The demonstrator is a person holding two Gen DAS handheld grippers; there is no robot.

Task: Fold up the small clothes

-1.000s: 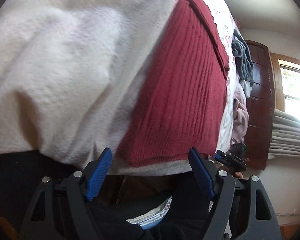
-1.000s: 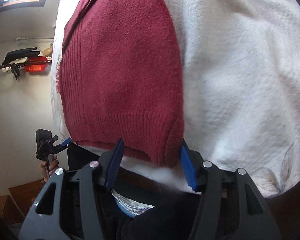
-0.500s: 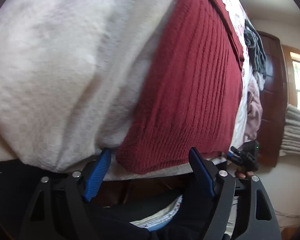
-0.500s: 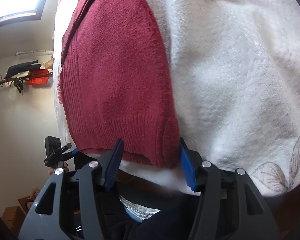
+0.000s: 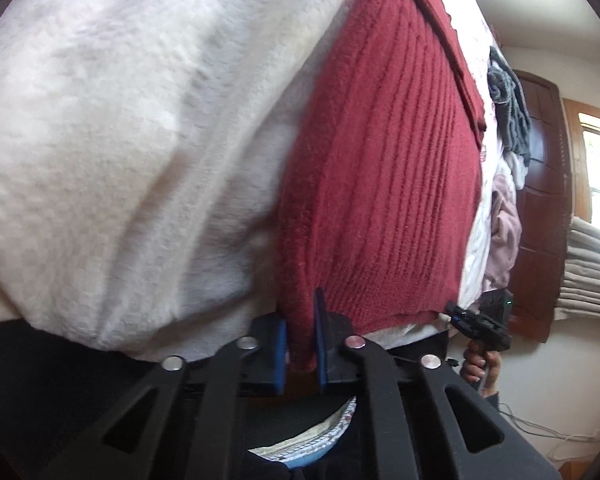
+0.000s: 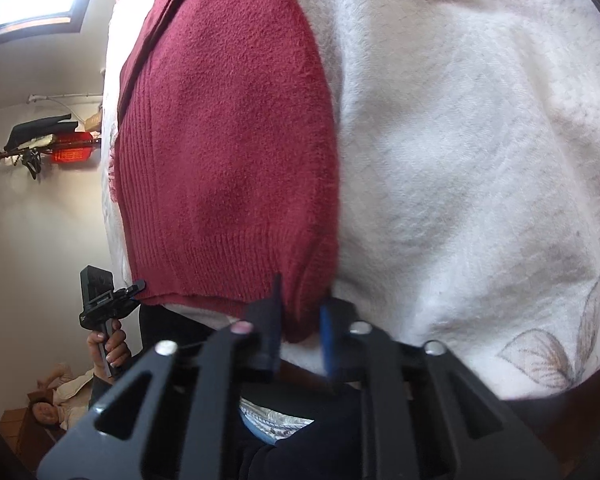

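Observation:
A dark red knitted garment (image 5: pixel 380 180) lies flat on a white fleecy blanket (image 5: pixel 120 140) over a bed. My left gripper (image 5: pixel 300 320) is shut on the garment's near left corner, with the cloth pinched between the blue pads. In the right wrist view the same red garment (image 6: pixel 228 160) shows its other near corner, and my right gripper (image 6: pixel 300 320) is shut on it. Each view also catches the other gripper at the hem's far end: the right one (image 5: pixel 484 320) and the left one (image 6: pixel 104 296), each held in a hand.
Beyond the garment, grey clothes (image 5: pixel 508 112) and pink clothes (image 5: pixel 504 220) are piled on the bed. A dark wooden door (image 5: pixel 540 200) and a folded blind (image 5: pixel 592 272) stand behind. The blanket (image 6: pixel 480 160) spreads to the right. A wall rack (image 6: pixel 40 148) hangs at left.
Both grippers were open at the garment's near hem. Each has moved onto a corner and shut on the red cloth.

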